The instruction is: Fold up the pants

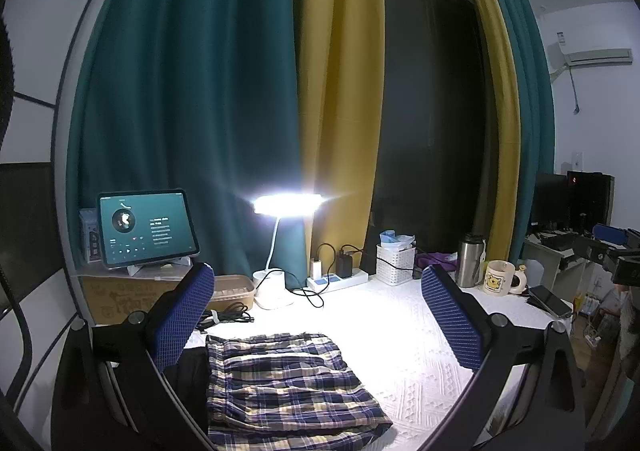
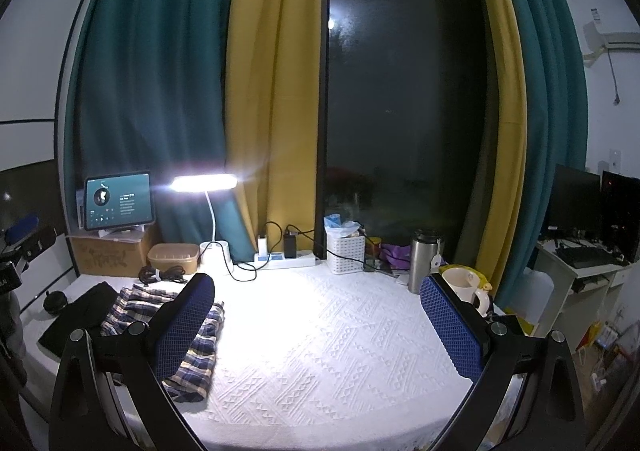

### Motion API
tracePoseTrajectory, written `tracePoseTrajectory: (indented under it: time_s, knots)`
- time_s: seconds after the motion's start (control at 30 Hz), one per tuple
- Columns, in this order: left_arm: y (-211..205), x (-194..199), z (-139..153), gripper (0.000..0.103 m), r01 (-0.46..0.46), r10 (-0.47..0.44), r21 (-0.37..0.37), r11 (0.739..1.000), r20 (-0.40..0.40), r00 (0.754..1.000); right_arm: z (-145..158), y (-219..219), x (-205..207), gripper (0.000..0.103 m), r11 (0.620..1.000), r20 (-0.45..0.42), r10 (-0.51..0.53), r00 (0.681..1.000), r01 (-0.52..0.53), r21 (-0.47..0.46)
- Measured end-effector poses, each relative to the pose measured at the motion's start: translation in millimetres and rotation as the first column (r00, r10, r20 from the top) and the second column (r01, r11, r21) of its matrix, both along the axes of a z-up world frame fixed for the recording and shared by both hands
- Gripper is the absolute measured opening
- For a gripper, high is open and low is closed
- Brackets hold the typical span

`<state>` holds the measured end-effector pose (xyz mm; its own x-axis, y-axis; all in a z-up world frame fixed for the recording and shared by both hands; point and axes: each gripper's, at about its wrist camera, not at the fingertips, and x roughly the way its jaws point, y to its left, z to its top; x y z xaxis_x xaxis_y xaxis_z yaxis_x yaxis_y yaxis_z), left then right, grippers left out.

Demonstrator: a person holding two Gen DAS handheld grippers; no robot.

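Observation:
Plaid pants point(image 1: 288, 383) in navy, white and yellow lie folded into a rough rectangle on the white textured tablecloth point(image 1: 420, 363). My left gripper point(image 1: 320, 315) hovers open above them, its blue-padded fingers point(image 1: 184, 315) spread wide with nothing between. In the right wrist view the same pants point(image 2: 192, 359) lie at the left, partly hidden behind the left finger. My right gripper point(image 2: 316, 323) is open over bare tablecloth point(image 2: 328, 351), to the right of the pants. The other gripper point(image 2: 24, 247) shows at the far left edge.
A lit desk lamp point(image 1: 288, 205), a tablet point(image 1: 148, 227) on a cardboard box, a power strip point(image 1: 338, 279), a white basket point(image 1: 394, 265), a steel flask point(image 1: 472, 261), a mug point(image 1: 500, 277) and a phone point(image 1: 550, 301) line the table's back and right. A dark cloth point(image 2: 80, 315) lies left of the pants.

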<state>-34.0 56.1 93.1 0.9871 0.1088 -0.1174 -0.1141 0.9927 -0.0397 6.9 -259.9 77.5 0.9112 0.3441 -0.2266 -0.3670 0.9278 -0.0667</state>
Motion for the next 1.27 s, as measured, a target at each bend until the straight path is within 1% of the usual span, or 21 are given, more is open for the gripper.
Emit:
tracePoseTrajectory:
  time_s: [1.27]
  knots:
    - [-1.4,2.1,-1.5,0.102,0.019,-0.019,0.012,1.0,-0.01,1.0,-1.7,0.3,-1.1,0.103,1.0,-0.001,-0.006,1.0,0.006,-0.002]
